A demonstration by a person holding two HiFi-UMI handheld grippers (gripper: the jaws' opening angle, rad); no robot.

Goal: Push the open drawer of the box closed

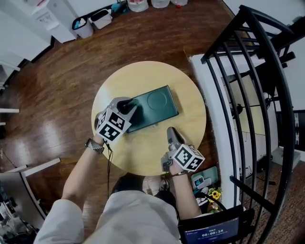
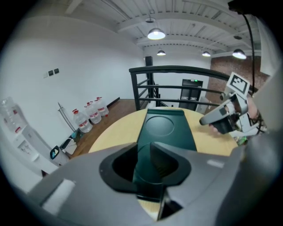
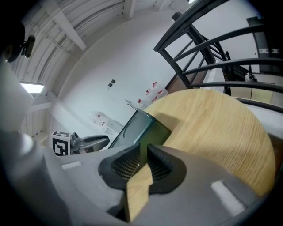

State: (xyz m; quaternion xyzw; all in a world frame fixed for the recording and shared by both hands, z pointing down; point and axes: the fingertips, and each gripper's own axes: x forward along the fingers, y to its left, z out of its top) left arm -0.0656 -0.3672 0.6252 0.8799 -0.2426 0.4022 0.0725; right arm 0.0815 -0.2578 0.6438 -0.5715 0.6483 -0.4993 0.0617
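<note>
A flat dark green box (image 1: 155,106) lies across the middle of the round wooden table (image 1: 143,155). My left gripper (image 1: 127,107) rests at the box's left end. In the left gripper view the jaws (image 2: 142,164) stand a little apart, with the box's (image 2: 166,128) near end showing in the gap; I cannot make out a drawer seam or whether the pads touch. My right gripper (image 1: 170,133) hovers over bare table in front of the box, apart from it. Its jaws (image 3: 143,167) hold nothing, with a narrow gap through which wood shows. The box (image 3: 138,129) lies ahead of it.
A black metal railing (image 1: 259,71) and a white ledge (image 1: 217,119) border the table on the right. Water bottles (image 1: 138,5) and small bins (image 1: 84,26) stand far off on the wooden floor. A screen (image 1: 209,232) sits by the person's lap.
</note>
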